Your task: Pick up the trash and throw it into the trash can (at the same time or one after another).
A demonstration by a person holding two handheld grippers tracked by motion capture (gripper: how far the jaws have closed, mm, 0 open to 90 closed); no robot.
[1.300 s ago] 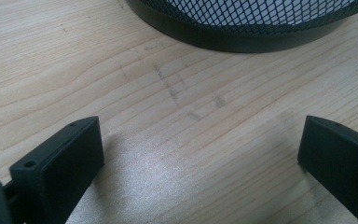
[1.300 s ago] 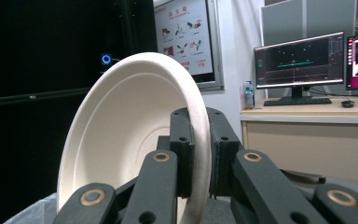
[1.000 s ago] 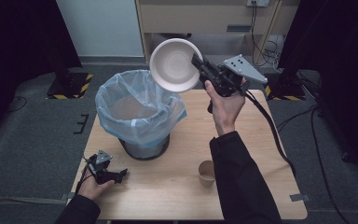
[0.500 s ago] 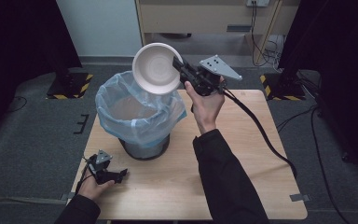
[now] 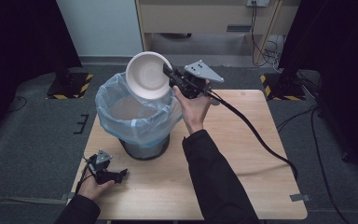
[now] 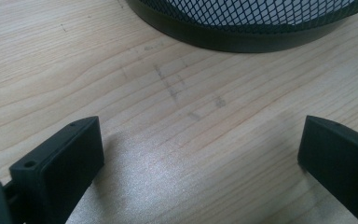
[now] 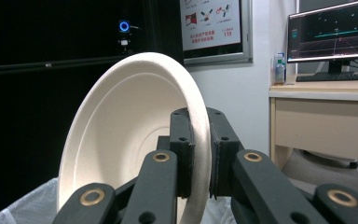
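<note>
The bowl point(image 5: 148, 75) is over the bin point(image 5: 137, 116) now. A second ago it hung up and to the right, past the bin's far rim; half a second ago it was nearer, and here it sits above the far right part of the blue bag liner point(image 5: 116, 122), overlapping its edge in the high view. It has come left and dropped a little on the way. My read: this is the carry ending and the drop coming up, since a release here looks likely to land it inside the liner.

It stands on edge, steeply tilted. The hollow faces toward the high camera and somewhat left, the underside faces away. A round bowl has no long axis; its flat plane runs nearly upright, rim edge-on to the jaws.

The right gripper point(image 5: 169, 77) pinches the rim on the bowl's right side, pads point(image 7: 182, 154) clamped tight either side of the thin wall in the right gripper view.

Out at the near left corner of the table point(image 5: 242, 158), the left gripper point(image 5: 116, 174) lies level on the wood, jaws spread wide with nothing between them, short of the bin's mesh base point(image 6: 247, 21). It hasn't budged in that second.
</note>
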